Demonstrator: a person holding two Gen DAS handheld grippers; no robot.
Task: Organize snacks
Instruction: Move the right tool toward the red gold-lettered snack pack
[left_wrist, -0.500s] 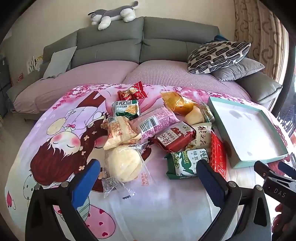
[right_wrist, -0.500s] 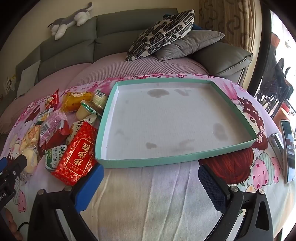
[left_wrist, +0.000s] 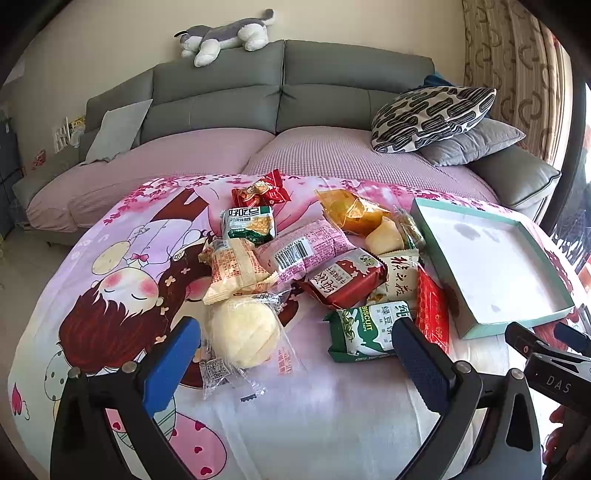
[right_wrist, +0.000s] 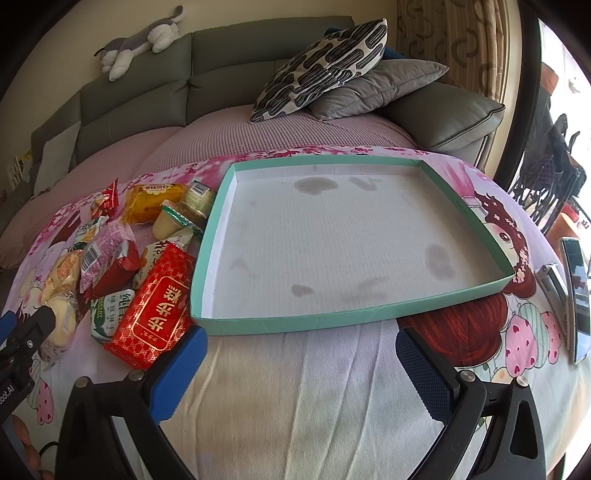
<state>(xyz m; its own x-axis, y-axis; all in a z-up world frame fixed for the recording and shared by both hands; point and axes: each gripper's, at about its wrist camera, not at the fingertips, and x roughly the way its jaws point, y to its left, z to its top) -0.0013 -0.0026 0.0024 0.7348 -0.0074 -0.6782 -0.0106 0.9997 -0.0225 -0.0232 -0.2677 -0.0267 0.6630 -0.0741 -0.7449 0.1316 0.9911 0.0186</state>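
Observation:
Several wrapped snacks lie in a heap on the cartoon-print cloth (left_wrist: 110, 266): a round pale bun in clear wrap (left_wrist: 242, 334), a green biscuit pack (left_wrist: 364, 328), a dark red pack (left_wrist: 341, 282), a pink pack (left_wrist: 301, 249) and a flat red-and-gold packet (right_wrist: 157, 310). Right of the heap sits a shallow teal-rimmed tray (right_wrist: 258, 325) with a stained white floor and nothing in it. My left gripper (left_wrist: 295, 354) hangs open just short of the bun and the biscuit pack. In front of the tray's near rim my right gripper (right_wrist: 301, 365) is open and holds nothing.
A grey sofa (left_wrist: 280, 96) with a patterned cushion (right_wrist: 321, 70) and a plush toy (left_wrist: 225, 35) stands behind the table. A phone (right_wrist: 576, 295) and a metal object lie at the table's right edge. The right gripper's tip (left_wrist: 546, 363) shows low in the left wrist view.

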